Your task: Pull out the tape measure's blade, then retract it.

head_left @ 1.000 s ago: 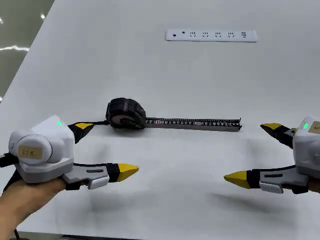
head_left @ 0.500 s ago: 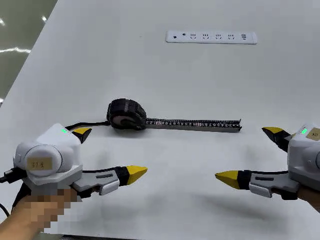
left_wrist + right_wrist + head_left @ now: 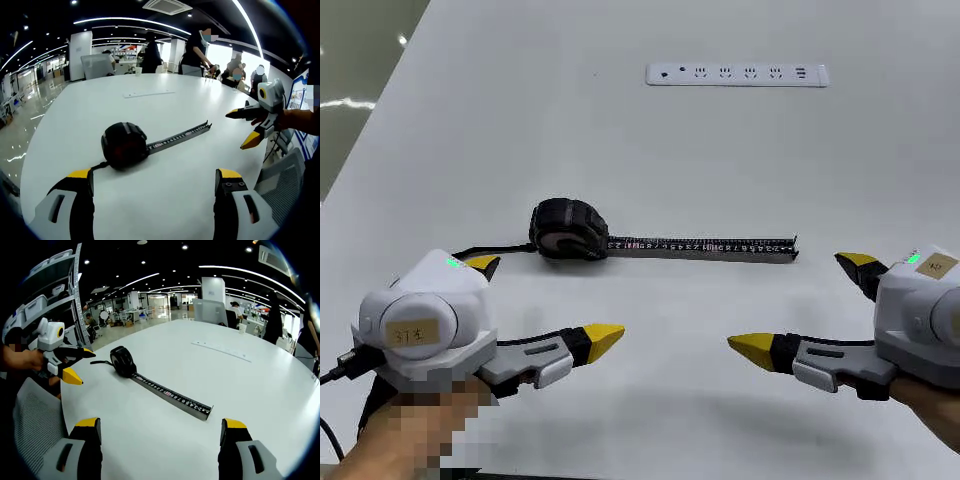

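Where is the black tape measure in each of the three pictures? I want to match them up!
Head view: the tape measure sits left of centre, its blade stretching right.
Left gripper view: the tape measure is low, left of centre, with the blade pointing up and right.
Right gripper view: the tape measure is left of centre, with the blade reaching down and right.
Shared landmark: the white power strip lies beyond it in every view.

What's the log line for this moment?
case: on table, unheld | blade: extended, flat | left gripper: open, empty | right gripper: open, empty
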